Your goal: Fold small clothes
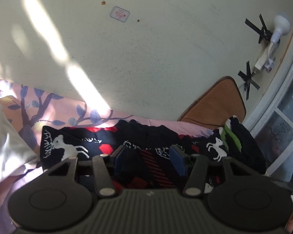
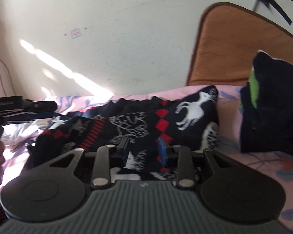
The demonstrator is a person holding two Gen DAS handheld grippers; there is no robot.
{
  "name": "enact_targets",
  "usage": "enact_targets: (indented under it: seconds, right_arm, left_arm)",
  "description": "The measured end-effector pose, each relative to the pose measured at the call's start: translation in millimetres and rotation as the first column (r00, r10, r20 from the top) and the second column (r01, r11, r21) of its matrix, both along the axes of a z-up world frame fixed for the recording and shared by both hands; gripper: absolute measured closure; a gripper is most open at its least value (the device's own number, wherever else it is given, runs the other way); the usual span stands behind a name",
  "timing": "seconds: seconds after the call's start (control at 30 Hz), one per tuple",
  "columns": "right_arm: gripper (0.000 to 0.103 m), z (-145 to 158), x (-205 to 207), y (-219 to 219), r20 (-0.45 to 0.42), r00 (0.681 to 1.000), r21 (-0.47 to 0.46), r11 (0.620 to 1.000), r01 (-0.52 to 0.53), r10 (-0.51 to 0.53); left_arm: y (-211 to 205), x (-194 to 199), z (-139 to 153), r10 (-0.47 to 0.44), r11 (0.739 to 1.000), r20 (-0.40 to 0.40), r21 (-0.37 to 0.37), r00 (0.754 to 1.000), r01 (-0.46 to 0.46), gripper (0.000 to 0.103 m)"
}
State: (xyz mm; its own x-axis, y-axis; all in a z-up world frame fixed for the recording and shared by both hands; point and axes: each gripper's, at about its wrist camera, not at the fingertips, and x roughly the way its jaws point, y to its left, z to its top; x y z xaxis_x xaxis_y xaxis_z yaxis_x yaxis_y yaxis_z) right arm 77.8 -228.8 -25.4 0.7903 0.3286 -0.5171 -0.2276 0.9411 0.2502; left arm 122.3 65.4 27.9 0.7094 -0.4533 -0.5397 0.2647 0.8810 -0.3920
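- Pale wall (image 1: 146,58) behind everything, streaked with slanting sunlight, a small pink sticker (image 1: 120,14) high up.
- Pink bedsheet (image 1: 54,109) printed with blue leaves and dark branches, spread below the wall; also seen under the clothes in the right wrist view (image 2: 263,159).
- Orange-brown cushion (image 2: 234,44) leaning upright against the wall at the sheet's far right.
- Dark knitted sweater (image 1: 84,142) with white deer and red diamonds, lying rumpled across the middle of the sheet, partly bunched; same sweater (image 2: 195,109) in the right wrist view.
- Black garment with a green stripe (image 2: 269,105), heaped just right of the sweater, near the cushion.
- White cloth (image 1: 4,136) at the far left edge of the sheet.
- Left gripper (image 1: 149,157) low over the sweater, jaws apart, dark fabric between the blue pads; whether the pads press on it, cannot tell.
- Right gripper (image 2: 144,149) at the sweater's near edge, jaws parted with a fold of knit between them; contact unclear through the blur.
- White lamp (image 1: 280,26) and black tape crosses (image 1: 249,80) on the wall at right.
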Motion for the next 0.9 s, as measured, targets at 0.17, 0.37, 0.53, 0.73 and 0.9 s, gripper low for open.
enact_targets:
  seconds: [0.17,0.37,0.53,0.73,0.9]
  right_arm:
    - [0.08,-17,5,-19,-0.038,0.998,0.062,0.996,0.057,-0.055]
    - [0.065,-14,-3,-8,0.011,1.0,0.011,1.0,0.024,-0.024]
    - [0.063,-14,-4,-12,0.013,1.0,0.037,0.999,0.021,-0.021]
    - [0.06,-14,-4,-10,0.014,1.0,0.041,0.999,0.015,-0.015]
    - [0.059,-14,-4,-12,0.015,1.0,0.047,0.999,0.008,-0.009]
  left_arm:
    - [-15,11,-29,-0.015,0.989,-0.075,0.148,0.997,0.026,0.055]
    - [-14,9,-30,-0.026,0.988,-0.066,0.149,0.997,0.035,0.05]
    - [-22,6,-31,-0.057,0.981,-0.044,0.181,0.997,0.064,0.039]
    - [-22,6,-31,-0.073,0.983,-0.042,0.166,0.996,0.079,0.032]
    - [-21,6,-32,-0.077,0.985,-0.043,0.153,0.996,0.083,0.029]
